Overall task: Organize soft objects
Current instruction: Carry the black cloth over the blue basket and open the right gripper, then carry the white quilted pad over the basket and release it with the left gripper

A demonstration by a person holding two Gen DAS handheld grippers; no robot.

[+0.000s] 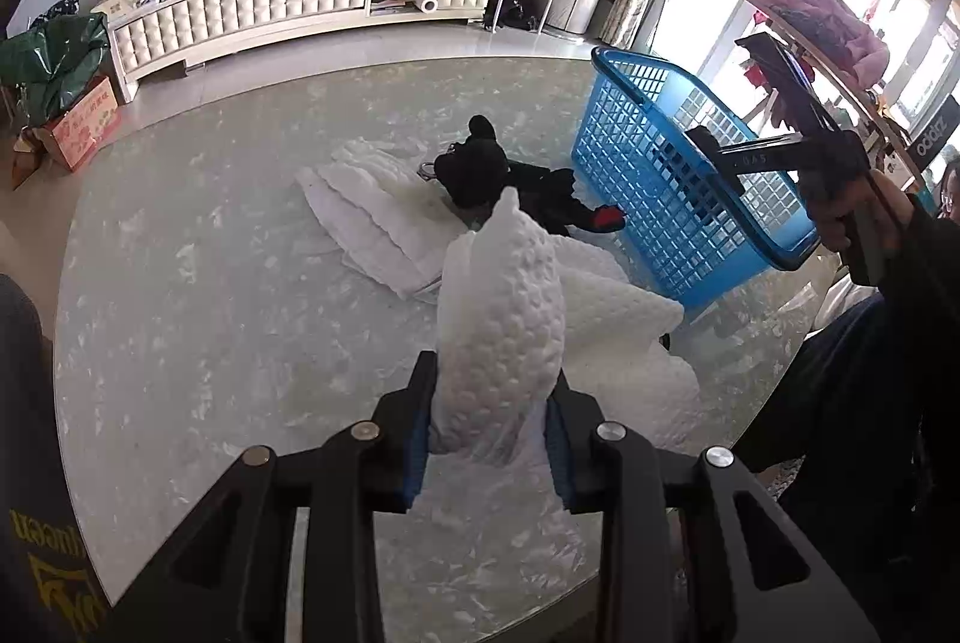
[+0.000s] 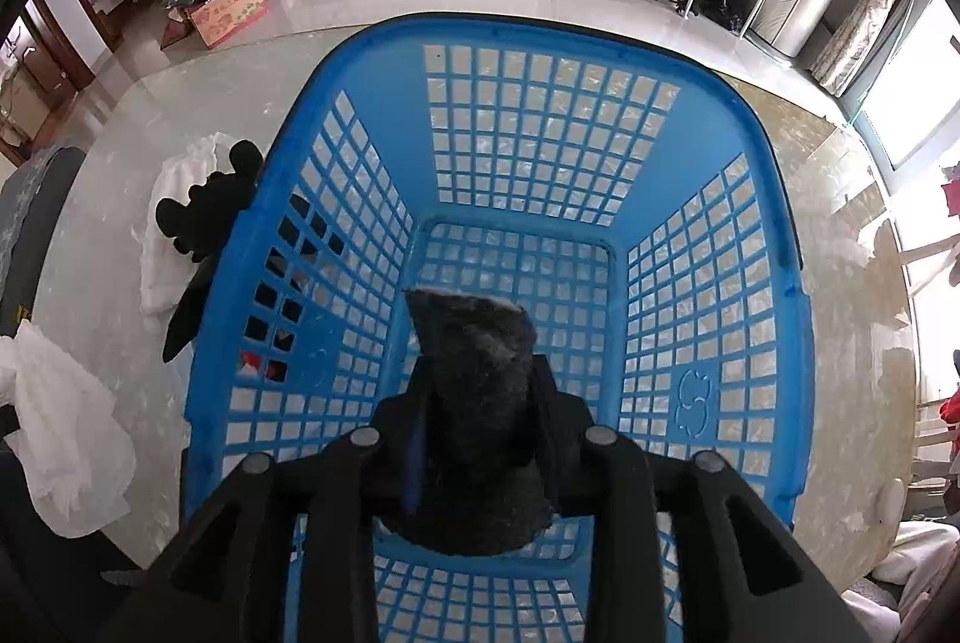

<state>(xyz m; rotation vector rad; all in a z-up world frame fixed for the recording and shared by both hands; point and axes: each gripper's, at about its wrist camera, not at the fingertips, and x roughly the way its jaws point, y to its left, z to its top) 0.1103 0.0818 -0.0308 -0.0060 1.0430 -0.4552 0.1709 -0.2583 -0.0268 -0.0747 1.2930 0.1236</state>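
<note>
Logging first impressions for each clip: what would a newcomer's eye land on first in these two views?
The bright blue basket on the pale marbled table dominates, with the right gripper poised over its open top, a dark grey fuzzy cloth between its fingers. Next comes the white bubbly cloth pinched upright in the left gripper, near the table's front. Behind it, a black plush toy lies beside the basket.
</note>
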